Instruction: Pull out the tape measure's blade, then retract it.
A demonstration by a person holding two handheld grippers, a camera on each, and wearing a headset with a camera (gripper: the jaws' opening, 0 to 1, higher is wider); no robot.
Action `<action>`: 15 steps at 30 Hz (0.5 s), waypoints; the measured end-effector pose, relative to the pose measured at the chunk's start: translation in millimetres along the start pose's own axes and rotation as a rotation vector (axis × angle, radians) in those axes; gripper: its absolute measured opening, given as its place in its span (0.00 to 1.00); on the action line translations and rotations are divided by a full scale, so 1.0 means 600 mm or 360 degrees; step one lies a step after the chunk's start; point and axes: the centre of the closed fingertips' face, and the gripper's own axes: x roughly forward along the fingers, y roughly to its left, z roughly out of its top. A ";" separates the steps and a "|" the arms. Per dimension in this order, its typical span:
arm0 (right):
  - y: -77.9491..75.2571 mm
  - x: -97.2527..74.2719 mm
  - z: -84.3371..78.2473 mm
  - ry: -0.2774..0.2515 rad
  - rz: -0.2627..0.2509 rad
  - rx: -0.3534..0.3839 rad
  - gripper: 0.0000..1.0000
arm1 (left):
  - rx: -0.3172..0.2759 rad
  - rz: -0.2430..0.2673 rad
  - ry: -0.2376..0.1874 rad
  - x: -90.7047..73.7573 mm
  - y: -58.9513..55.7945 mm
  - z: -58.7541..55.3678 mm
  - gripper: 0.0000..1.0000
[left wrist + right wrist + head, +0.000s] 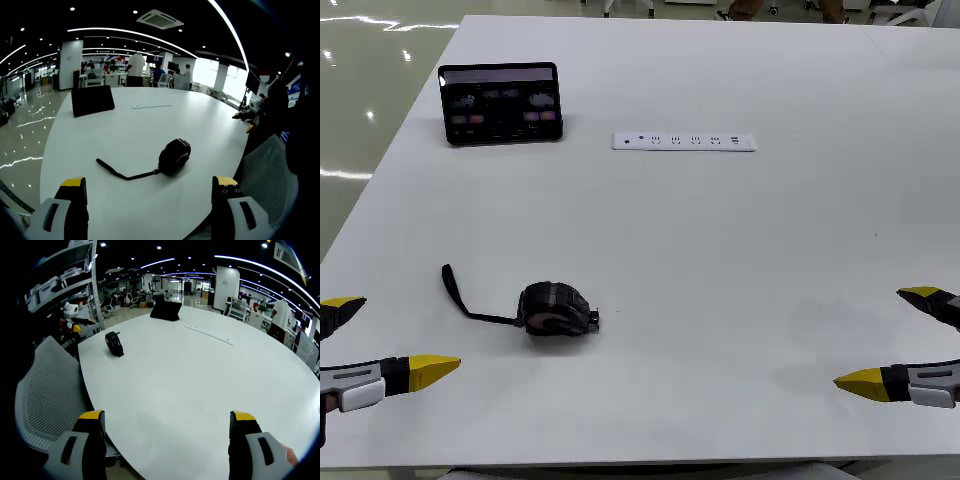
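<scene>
- Two tongs: left tongs (410,332) and right tongs (868,337), both spread, empty.
- Tape measure (555,308) lies on the worktop (720,250) near my left tongs, well apart from right.
- I judge its body rigid, dense, slick: clamp the flat sides.
- Blade tip (593,319) small, thin: pinch there. Strap (460,295) floppy, skip.

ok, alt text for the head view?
A black tape measure, blade in, strap trailing left, lies on a white table between the left gripper and right gripper, both open. A tablet and a power strip sit farther back.
</scene>
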 end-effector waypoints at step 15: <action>0.002 -0.001 -0.001 0.0004 -0.0003 0.0002 0.99 | 0.0009 -0.0002 -0.0005 0.001 0.002 0.003 1.00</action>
